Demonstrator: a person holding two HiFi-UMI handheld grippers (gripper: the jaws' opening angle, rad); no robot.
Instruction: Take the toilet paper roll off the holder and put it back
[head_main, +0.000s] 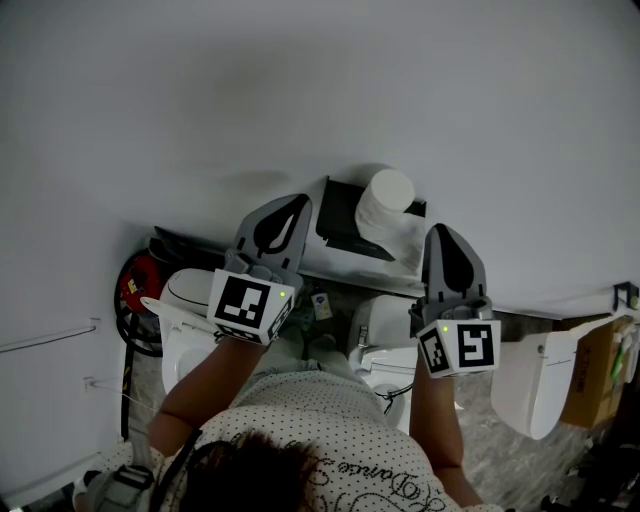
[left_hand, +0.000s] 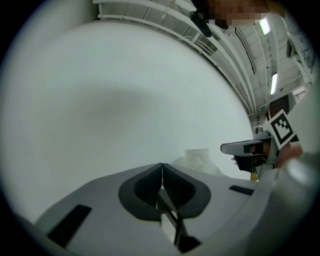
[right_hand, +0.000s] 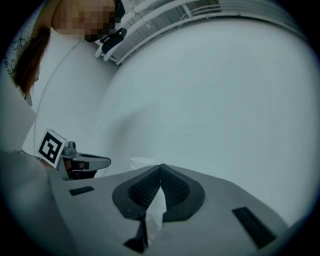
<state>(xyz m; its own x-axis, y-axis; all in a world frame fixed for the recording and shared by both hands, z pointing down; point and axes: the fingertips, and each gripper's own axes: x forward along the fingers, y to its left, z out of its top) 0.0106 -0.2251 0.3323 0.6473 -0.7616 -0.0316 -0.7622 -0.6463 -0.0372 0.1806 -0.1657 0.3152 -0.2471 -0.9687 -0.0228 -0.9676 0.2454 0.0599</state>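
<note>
Looking down in the head view, I see the toilet paper roll (head_main: 385, 198) sitting on the black holder (head_main: 340, 215) against the wall (head_main: 300, 90). The left tongs (head_main: 290, 215) are just left of the holder and the right tongs (head_main: 445, 245) just right of it, which I judge to be a flanking stance that keeps both within reach of the roll. In the left gripper view the pads meet on nothing, with the roll just past the tip. In the right gripper view the pads are likewise pressed together, though a white sliver I can't identify shows in the slot behind them.
</note>
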